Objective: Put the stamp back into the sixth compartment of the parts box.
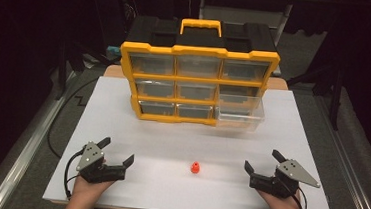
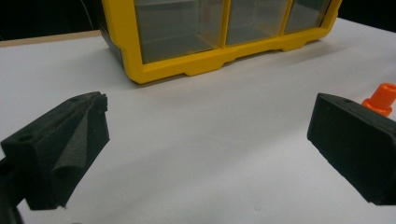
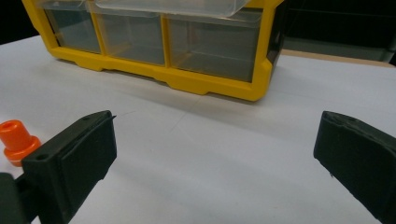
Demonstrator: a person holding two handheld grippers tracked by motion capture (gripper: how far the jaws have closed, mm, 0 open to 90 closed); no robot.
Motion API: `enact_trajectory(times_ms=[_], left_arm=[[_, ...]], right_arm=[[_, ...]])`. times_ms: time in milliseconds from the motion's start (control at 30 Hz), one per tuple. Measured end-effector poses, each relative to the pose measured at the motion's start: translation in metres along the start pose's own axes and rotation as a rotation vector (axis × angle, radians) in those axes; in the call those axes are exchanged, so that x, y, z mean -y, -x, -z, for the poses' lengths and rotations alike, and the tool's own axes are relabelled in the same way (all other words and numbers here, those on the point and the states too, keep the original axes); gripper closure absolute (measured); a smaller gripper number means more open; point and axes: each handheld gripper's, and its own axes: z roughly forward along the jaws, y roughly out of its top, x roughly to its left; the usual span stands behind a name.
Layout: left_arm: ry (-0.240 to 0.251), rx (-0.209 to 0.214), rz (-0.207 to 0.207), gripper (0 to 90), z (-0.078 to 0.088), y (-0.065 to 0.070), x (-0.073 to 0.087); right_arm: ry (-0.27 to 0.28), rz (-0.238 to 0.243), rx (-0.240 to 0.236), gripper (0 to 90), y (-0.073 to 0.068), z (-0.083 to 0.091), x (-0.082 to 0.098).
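Black foam-padded jaws are being held wide apart on the left gripper (image 1: pixel 117 152), with nothing between them; in the left gripper view only bare white table (image 2: pixel 205 140) is being framed by the two pads. This gripper is being rested low on the table's near left part, gripped by a hand (image 1: pixel 86 187) coming in from the bottom edge of the high view. The right gripper (image 1: pixel 263 161) is being held the same way on the near right part, its jaws spread wide and empty, as is being shown in the right gripper view too.

Between the two grippers, well apart from each, a small orange piece (image 1: pixel 195 168) is being left standing upright on the table, narrow end up. In the left gripper view it is being partly hidden behind the right-hand jaw; in the right gripper view it is being seen just beside the left-hand jaw.

Farther back, a yellow organiser box (image 1: pixel 198 80) with a black back and a yellow handle is being kept upright, its clear drawers being turned toward the person. One clear drawer (image 1: pixel 240 113) at the lower right is being left pulled out over the table.
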Motion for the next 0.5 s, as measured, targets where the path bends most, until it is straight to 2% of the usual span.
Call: enact_trajectory(times_ms=[100,200,300,500], left_arm=[[0.012,-0.004,0.004,0.5,-0.0009,-0.0032,-0.0004],[0.015,-0.005,0.006,0.4,-0.001,-0.0052,-0.0005],[0.029,-0.001,0.031,0.4,0.0011,-0.0073,-0.0007],[0.034,0.0,0.029,0.4,0.0017,-0.0075,-0.0007]], right_arm=[[-0.011,0.013,0.007,0.0,-0.0006,-0.0012,0.0003],[-0.008,0.006,0.007,0.0,0.0001,-0.0001,-0.0001],[-0.015,-0.003,0.008,0.0,0.0015,0.0003,0.0004],[-0.027,0.001,0.005,0.0,0.001,-0.0014,0.0011]])
